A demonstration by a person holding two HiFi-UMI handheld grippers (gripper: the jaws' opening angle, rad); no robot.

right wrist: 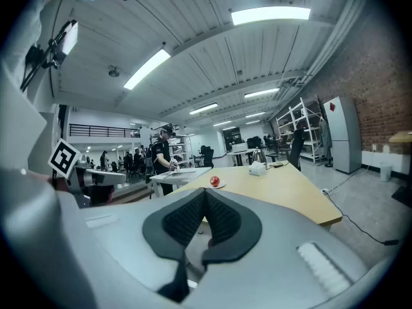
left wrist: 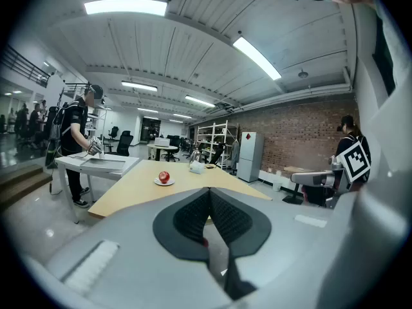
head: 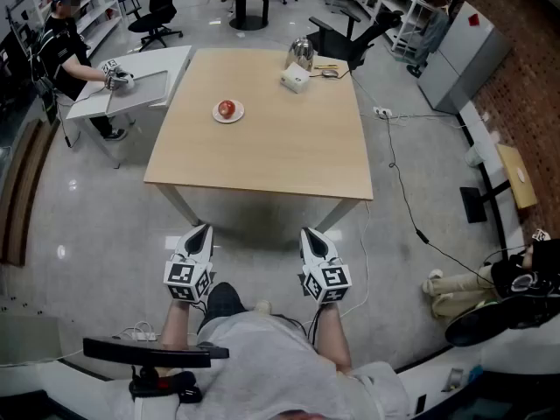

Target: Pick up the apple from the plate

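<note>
A red apple (head: 227, 108) rests on a small white plate (head: 228, 116) toward the far left of a light wooden table (head: 262, 156). The apple (left wrist: 164, 177) and its plate (left wrist: 164, 183) show small and far in the left gripper view, as does the apple (right wrist: 214, 181) in the right gripper view. My left gripper (head: 202, 229) and right gripper (head: 308, 233) hang side by side short of the table's near edge, well away from the plate. Both are shut with nothing between the jaws.
A white box (head: 295, 79) and a metal kettle (head: 300, 54) stand at the table's far right. A person (head: 68, 42) works at a white desk (head: 131, 84) to the left. A cable (head: 398, 173) runs across the floor on the right.
</note>
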